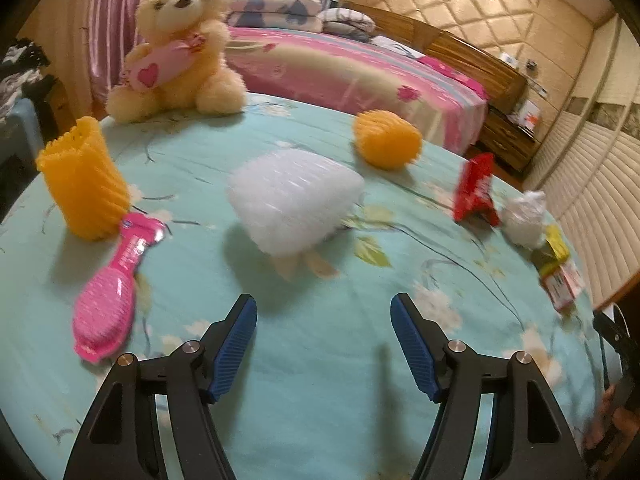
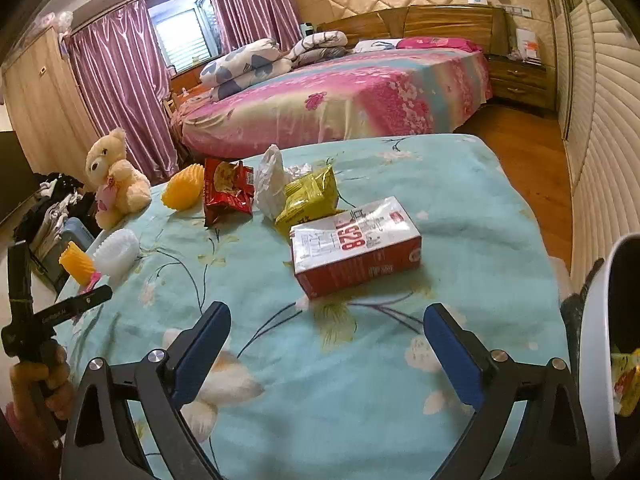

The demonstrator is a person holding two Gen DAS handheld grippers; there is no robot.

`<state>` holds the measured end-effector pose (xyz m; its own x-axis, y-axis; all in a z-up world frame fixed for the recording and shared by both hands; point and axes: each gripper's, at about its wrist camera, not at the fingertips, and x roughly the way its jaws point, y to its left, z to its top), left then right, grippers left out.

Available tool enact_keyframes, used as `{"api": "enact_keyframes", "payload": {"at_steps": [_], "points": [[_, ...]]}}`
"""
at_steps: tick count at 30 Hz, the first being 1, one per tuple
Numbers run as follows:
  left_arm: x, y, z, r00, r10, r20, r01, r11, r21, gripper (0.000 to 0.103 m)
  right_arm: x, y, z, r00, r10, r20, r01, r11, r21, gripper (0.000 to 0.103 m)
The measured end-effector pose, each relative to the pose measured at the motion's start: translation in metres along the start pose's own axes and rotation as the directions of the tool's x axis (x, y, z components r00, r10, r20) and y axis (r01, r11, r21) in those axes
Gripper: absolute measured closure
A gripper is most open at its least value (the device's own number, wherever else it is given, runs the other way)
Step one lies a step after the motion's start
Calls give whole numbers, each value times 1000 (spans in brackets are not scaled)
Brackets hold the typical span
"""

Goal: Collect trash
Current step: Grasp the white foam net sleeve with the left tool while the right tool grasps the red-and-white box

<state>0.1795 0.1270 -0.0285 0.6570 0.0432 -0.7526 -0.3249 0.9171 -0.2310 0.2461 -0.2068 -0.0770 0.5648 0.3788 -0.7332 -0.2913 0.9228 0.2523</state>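
Inventory of the desk (image 2: 460, 208), covered with a turquoise floral cloth.

My left gripper (image 1: 324, 312): blue-padded fingers (image 1: 236, 344) spread to a middling width, nothing between them, above bare cloth. My right gripper (image 2: 328, 332): fingers (image 2: 200, 344) spread wide, empty, also over bare cloth.

Trash, grouped toward the far middle of the desk in the right wrist view:
- Red carton (image 2: 356, 246) in clear wrap, lying flat, nearest my right fingers; large red figures "1928" read on its top face, other print too small to read.
- Yellow snack bag (image 2: 308, 200), crumpled, touching the carton's far edge; print illegible.
- White crumpled plastic (image 2: 272, 182), just behind the yellow bag.
- Red snack packet (image 2: 228, 192), torn open, left of the white plastic; lettering unreadable.

Other items:
- White foam fruit net (image 1: 292, 200), ahead of my left fingers, blurred.
- Orange foam net (image 1: 82, 184), upright at left; a second orange net (image 1: 386, 140) on its side farther back.
- Pink hairbrush (image 1: 110, 300) beside the upright net, label illegible.
- Teddy bear (image 1: 180, 48) holding a pink heart cushion, at the far edge.
- White bin (image 2: 600, 344) at the right border, wrapper inside.
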Motion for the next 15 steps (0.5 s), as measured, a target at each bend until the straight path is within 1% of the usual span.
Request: {"api": "enact_keyframes", "payload": {"at_steps": [6,12,14,15], "points": [[14,7,18,999,40,21,-39,999,-14,34,8,-7,7,1000,13,-7,-13,1000,5,4],[33,7,27,998,51,29,-51,999,2,36,18,-8,11,999,24,-25,-25,999,-30,4],[40,7,29,999,37,17,-37,999,2,42,22,-9,14,999,24,-33,-26,999,-44,3],[44,6,30,1000,28,5,-28,1000,5,52,23,-10,14,999,22,-36,-23,999,-47,3]]}}
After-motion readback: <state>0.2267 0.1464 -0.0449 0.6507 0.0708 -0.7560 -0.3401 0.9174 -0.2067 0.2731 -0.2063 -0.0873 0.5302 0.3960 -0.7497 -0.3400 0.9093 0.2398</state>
